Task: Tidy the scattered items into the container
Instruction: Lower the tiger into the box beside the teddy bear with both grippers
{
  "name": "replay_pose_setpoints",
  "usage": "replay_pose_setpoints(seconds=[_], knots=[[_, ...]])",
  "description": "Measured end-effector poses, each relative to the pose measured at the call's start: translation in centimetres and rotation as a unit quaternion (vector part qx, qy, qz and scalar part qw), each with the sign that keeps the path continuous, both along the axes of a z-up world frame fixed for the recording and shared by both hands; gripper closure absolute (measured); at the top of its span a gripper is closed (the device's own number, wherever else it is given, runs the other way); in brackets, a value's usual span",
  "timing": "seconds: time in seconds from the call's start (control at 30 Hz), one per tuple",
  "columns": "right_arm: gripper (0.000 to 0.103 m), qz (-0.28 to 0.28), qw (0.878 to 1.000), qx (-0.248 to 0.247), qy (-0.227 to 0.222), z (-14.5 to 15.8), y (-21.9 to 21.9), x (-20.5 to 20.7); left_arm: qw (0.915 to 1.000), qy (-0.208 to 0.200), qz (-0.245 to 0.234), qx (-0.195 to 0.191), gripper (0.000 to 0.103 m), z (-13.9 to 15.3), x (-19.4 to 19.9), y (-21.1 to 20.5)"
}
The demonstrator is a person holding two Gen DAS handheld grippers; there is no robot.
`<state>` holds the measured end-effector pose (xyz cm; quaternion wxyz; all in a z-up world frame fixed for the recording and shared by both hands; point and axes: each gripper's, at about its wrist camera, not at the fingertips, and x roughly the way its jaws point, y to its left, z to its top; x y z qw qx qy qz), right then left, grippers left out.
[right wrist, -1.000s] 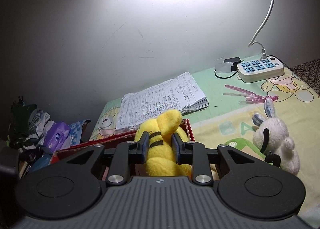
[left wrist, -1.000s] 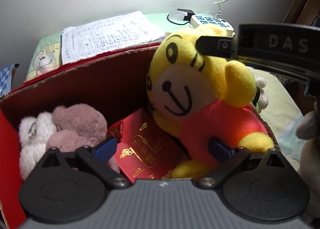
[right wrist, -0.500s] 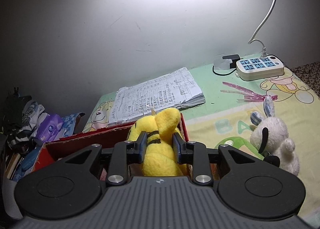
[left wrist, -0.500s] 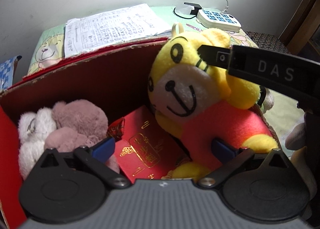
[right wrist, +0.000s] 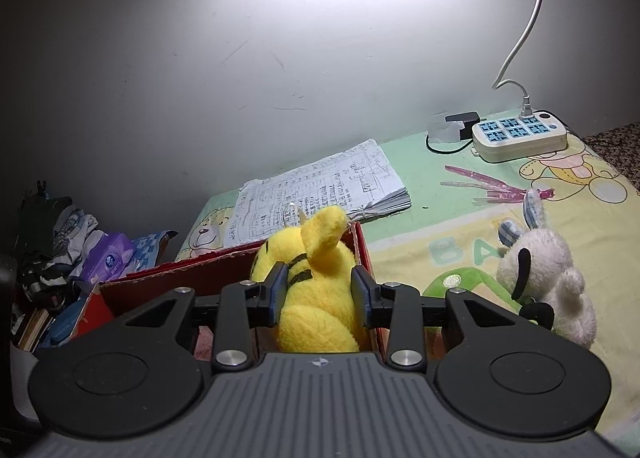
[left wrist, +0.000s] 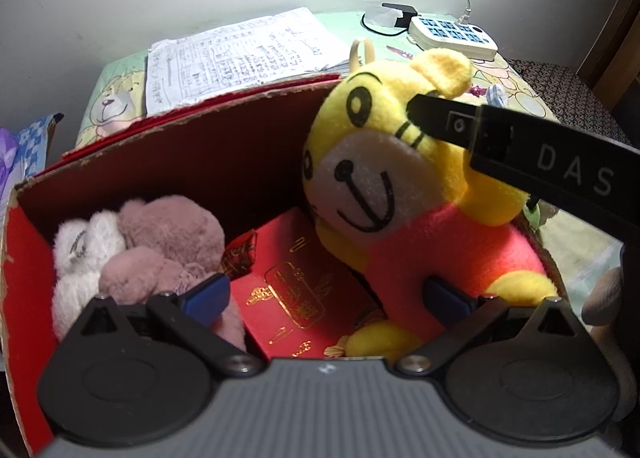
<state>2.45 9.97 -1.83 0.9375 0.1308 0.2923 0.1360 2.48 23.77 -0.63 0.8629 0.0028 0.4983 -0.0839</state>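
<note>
Squeezing the fuzzy yellow plush tiger (right wrist: pixel 316 298), right tongs (right wrist: pixel 320 294) clamp; left tongs (left wrist: pixel 328 294) gape over cardboard box (left wrist: pixel 224 146).

Lamp glare on scuffed white wall (right wrist: pixel 160 78) above cartoon-print sheet (right wrist: pixel 460 226).

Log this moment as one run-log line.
right gripper: shut on yellow plush tiger, over red box | left gripper: open, idle | boxed: pink plush | outside: white plush dog
</note>
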Motion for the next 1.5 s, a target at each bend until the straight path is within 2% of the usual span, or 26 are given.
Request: replay_pose_setpoints(seconds=[0.13, 0.3, 0.47, 1.03, 1.27, 1.5], knots=[[0.066, 0.004, 1.000, -0.004, -0.003, -0.1, 0.0, -0.1, 1.0000, 0.003, 0.006, 0.000, 0.000, -0.1, 0.1, -0.1], [0.065, 0.005, 1.000, 0.016, -0.001, -0.4, -0.5, -0.1, 0.9999, 0.006, 0.012, -0.002, 0.000, -0.2, 0.1, -0.1], [0.064, 0.008, 1.000, 0.004, -0.011, -0.5, -0.1, -0.4, 0.9997, 0.012, 0.018, -0.007, 0.000, -0.4, 0.2, -0.1], [0.062, 0.016, 1.000, 0.017, -0.012, -0.6, -0.6, -0.6, 0.9991, 0.006, 0.041, -0.008, 0.000, -0.5, -0.1, 0.0], [0.061, 0.021, 0.999, 0.041, -0.007, -0.1, -1.4, -0.9, 0.9982, -0.018, 0.049, 0.028, 0.000, 0.5, -1.3, -0.5], [0.058, 0.030, 0.998, 0.050, -0.004, 0.0, -1.7, -1.3, 0.9966, -0.016, 0.070, 0.040, 0.000, 0.6, -2.0, -0.6]])
